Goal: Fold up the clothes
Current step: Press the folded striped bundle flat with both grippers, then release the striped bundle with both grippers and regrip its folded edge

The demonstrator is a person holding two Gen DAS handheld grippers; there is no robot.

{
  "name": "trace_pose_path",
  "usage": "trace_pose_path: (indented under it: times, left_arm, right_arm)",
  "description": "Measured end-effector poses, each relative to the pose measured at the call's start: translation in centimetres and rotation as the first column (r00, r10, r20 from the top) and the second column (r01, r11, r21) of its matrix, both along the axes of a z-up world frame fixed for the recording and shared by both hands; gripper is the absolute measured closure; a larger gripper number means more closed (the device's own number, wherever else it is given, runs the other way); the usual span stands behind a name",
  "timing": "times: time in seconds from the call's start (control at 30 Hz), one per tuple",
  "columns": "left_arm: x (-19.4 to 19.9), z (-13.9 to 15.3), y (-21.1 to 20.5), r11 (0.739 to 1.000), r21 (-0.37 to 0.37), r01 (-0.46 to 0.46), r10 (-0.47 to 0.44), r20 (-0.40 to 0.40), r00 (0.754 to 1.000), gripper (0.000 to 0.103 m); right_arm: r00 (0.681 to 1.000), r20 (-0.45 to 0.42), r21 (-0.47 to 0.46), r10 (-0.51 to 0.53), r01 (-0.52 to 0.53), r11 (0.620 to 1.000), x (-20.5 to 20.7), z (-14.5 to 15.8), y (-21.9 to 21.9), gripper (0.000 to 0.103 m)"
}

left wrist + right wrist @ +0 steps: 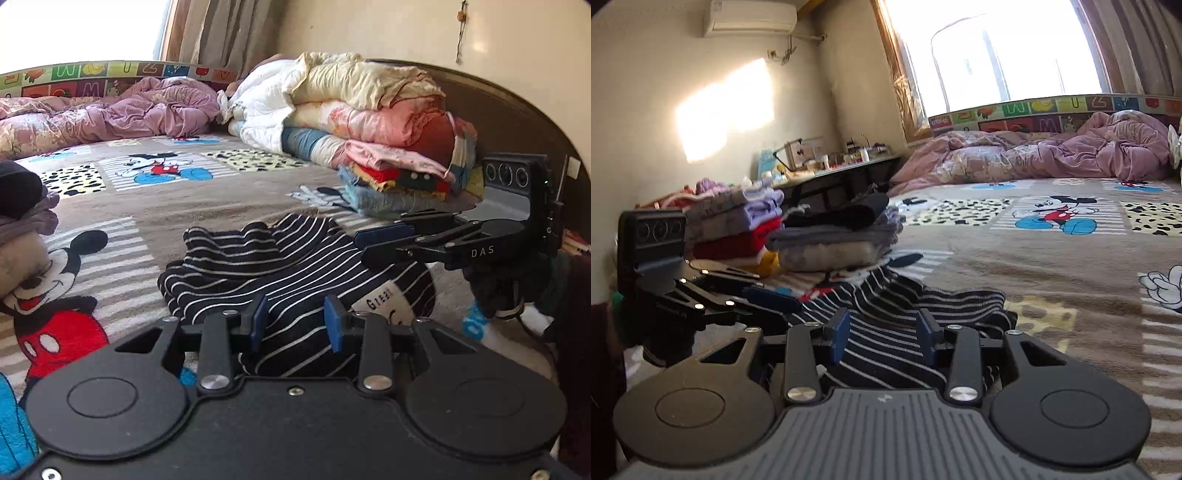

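Left wrist view: striped shirt (295, 266) lies rumpled on the bed (229, 199) at 12 o'clock. Left gripper (297, 323) and right gripper (882, 332) fingers spread, empty. Pinch one fabric layer, keeping edges aligned.

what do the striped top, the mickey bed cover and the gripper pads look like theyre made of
Navy white-striped top: soft knit, probably cotton jersey; it slumps in limp folds. Brown Mickey-print bed cover: plush fleece, matte with fuzzy pile. Blue pads on the left gripper: likely rubber or foam, dull and flat; cannot tell which.
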State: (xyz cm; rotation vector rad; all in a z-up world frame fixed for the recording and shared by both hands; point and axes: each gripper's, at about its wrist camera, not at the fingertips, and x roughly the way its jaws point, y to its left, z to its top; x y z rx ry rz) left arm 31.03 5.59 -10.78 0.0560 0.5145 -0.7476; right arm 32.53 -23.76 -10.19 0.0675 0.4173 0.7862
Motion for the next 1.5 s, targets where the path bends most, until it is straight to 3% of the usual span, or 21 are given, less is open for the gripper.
trace_pose_path:
  times: [0.1, 0.13, 0.2, 0.27, 0.33, 0.4, 0.47, 0.57, 0.6, 0.63, 0.67, 0.77, 1.03, 1.13, 1.4, 1.43, 1.47, 1.5]
  left_arm:
    - [0.5, -1.4, -1.8, 0.994, 0.108, -0.032, 0.028, 0.035, 0.999, 0.062]
    - [0.5, -1.5, -1.9, 0.994, 0.106, -0.031, 0.027, 0.038, 0.999, 0.063]
    - [0.6, -0.9, -1.0, 0.998, 0.056, -0.028, 0.028, 0.017, 0.999, 0.061]
    - [0.9, -0.1, 0.7, 0.997, -0.030, -0.077, 0.077, 0.000, 0.997, 0.057]
    - [1.3, 0.6, 2.6, 0.981, -0.123, -0.153, 0.150, -0.030, 0.988, 0.057]
    - [2.3, 0.6, 4.1, 0.946, -0.211, -0.248, 0.232, -0.097, 0.968, 0.057]
    - [3.2, 0.1, 4.7, 0.917, -0.235, -0.322, 0.287, -0.170, 0.943, 0.057]
    - [4.2, -0.9, 4.5, 0.903, -0.249, -0.351, 0.289, -0.253, 0.923, 0.059]
    - [4.4, -1.1, 4.3, 0.902, -0.243, -0.357, 0.292, -0.267, 0.919, 0.068]
    - [4.5, -1.3, 4.0, 0.905, -0.233, -0.356, 0.293, -0.268, 0.918, 0.072]
    - [4.5, -1.5, 3.7, 0.908, -0.222, -0.356, 0.294, -0.269, 0.917, 0.082]
    - [4.3, -1.6, 3.3, 0.912, -0.210, -0.351, 0.299, -0.246, 0.922, 0.090]
    - [4.0, 0.6, 3.6, 0.894, -0.317, -0.317, 0.294, -0.118, 0.948, 0.092]
    - [4.9, 0.2, 3.5, 0.891, -0.304, -0.337, 0.311, -0.133, 0.941, 0.092]
    - [6.1, -1.6, 2.5, 0.904, -0.197, -0.379, 0.345, -0.186, 0.920, 0.092]
    - [6.2, -1.7, 2.3, 0.907, -0.179, -0.381, 0.349, -0.187, 0.919, 0.091]
    - [5.7, -1.2, 2.3, 0.912, -0.164, -0.376, 0.353, -0.155, 0.923, 0.084]
    - [5.2, -0.7, 2.2, 0.916, -0.149, -0.372, 0.356, -0.123, 0.926, 0.075]
  right_arm:
    - [0.997, -0.039, -0.137, -0.067, 0.061, 0.989, 0.6, -2.0, 1.4, 0.062]
    - [0.996, -0.044, -0.152, -0.078, 0.071, 0.986, 0.9, -2.4, 1.7, 0.062]
    - [0.997, -0.035, -0.135, -0.070, 0.064, 0.989, 0.8, -2.3, 1.9, 0.061]
    - [0.996, -0.050, -0.057, -0.076, 0.073, 0.996, 0.9, -1.7, 0.9, 0.061]
    - [0.990, -0.068, 0.006, -0.127, 0.128, 0.992, 1.3, -1.4, -0.2, 0.061]
    - [0.973, -0.089, 0.045, -0.211, 0.216, 0.975, 1.9, -1.4, -1.1, 0.059]
    - [0.950, -0.128, 0.075, -0.285, 0.296, 0.952, 3.0, -1.8, -1.7, 0.053]
    - [0.926, -0.213, 0.073, -0.313, 0.334, 0.940, 4.7, -3.3, -1.6, 0.052]
    - [0.924, -0.237, 0.067, -0.299, 0.322, 0.944, 5.0, -3.7, -1.4, 0.054]
    - [0.926, -0.239, 0.058, -0.291, 0.313, 0.948, 5.1, -4.1, -1.1, 0.058]
    - [0.931, -0.231, 0.064, -0.281, 0.303, 0.951, 5.0, -4.1, -1.0, 0.071]
    - [0.939, -0.207, 0.091, -0.276, 0.299, 0.950, 4.8, -3.7, -1.0, 0.084]
    - [0.949, -0.119, 0.169, -0.293, 0.310, 0.936, 4.5, -1.9, -1.4, 0.088]
    - [0.944, -0.122, 0.170, -0.306, 0.324, 0.931, 5.3, -1.8, -1.6, 0.088]
    - [0.915, -0.263, 0.149, -0.305, 0.351, 0.925, 7.9, -4.8, -1.6, 0.086]
    - [0.910, -0.272, 0.140, -0.312, 0.358, 0.923, 8.0, -4.9, -1.5, 0.081]
    - [0.906, -0.272, 0.138, -0.324, 0.370, 0.919, 7.9, -4.8, -1.6, 0.070]
    - [0.903, -0.269, 0.137, -0.336, 0.381, 0.914, 7.7, -4.7, -1.8, 0.068]
